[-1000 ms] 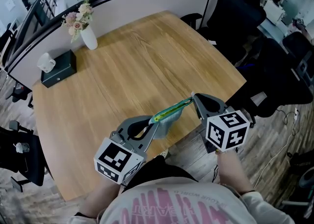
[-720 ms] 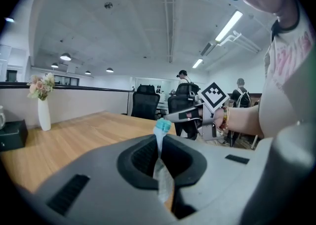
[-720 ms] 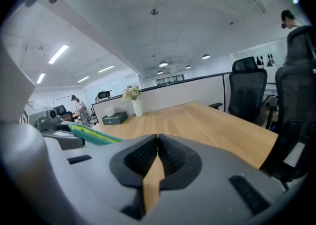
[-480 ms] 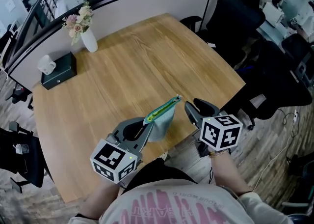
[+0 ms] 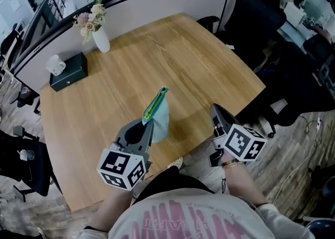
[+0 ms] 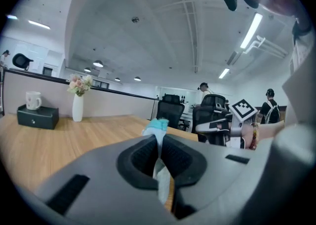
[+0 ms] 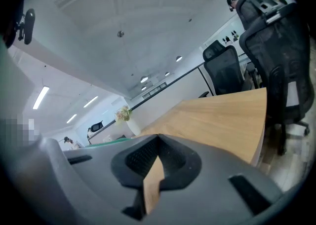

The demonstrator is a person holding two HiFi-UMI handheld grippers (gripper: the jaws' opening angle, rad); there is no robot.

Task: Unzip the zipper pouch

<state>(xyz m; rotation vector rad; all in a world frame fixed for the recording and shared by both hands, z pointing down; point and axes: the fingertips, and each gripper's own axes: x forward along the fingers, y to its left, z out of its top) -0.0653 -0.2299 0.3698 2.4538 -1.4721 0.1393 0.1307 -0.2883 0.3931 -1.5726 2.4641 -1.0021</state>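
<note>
Teal fabric sits pinched in the left gripper (image 5: 148,127), which clamps the pouch (image 5: 159,111) by its lower end above the table (image 5: 131,65). The right gripper (image 5: 215,112), well apart, has just closed its jaws on nothing. The pouch looks light and floppy, so gripping the small zipper pull seems best.
</note>
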